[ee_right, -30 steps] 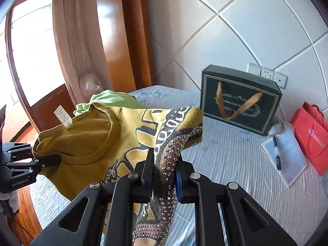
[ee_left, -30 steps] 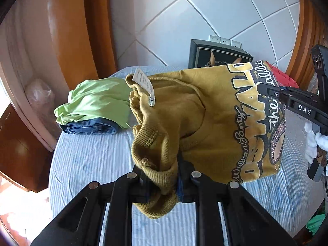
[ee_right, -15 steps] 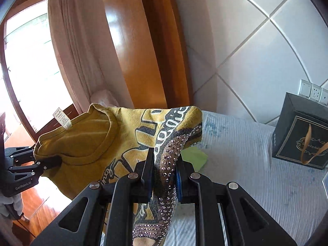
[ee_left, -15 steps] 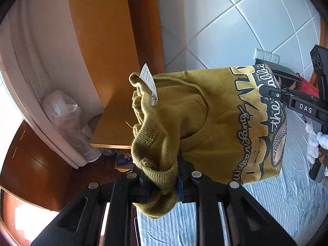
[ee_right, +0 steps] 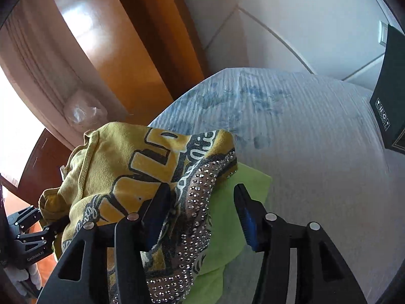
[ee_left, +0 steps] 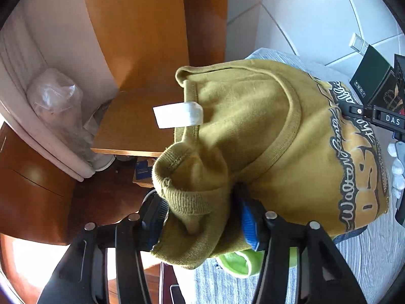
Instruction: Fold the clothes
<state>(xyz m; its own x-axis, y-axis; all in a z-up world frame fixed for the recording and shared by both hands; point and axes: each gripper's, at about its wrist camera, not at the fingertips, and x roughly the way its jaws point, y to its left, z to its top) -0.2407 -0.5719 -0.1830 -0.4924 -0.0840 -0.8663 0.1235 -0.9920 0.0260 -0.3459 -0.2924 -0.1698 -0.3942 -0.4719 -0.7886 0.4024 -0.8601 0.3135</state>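
A folded mustard-yellow shirt [ee_left: 253, 126] with a black and gold print rests on a green garment [ee_left: 238, 263] at the table's left corner. My left gripper [ee_left: 202, 220] is opening. The shirt's ribbed cuff still bulges loosely between its spread fingers. My right gripper [ee_right: 201, 215] is opening too. The shirt's [ee_right: 121, 167] studded edge lies against its left finger [ee_right: 157, 215], with a clear gap to the right one. The green garment [ee_right: 243, 185] shows below that gap. Each gripper appears in the other's view: right gripper [ee_left: 367, 116], left gripper [ee_right: 38, 230].
A blue-and-white striped cloth covers the table [ee_right: 303, 139]. Blue denim [ee_left: 349, 235] peeks from under the shirt. A dark gift bag [ee_right: 389, 88] stands at the far right by the tiled wall. Left of the table are a wooden shelf [ee_left: 131, 121], a curtain and a plastic bag [ee_left: 55, 96].
Both grippers swung left and down, carrying the shirt from mid-air onto the green garment at the table's corner. Both jaws, shut on the shirt before, have spread apart.
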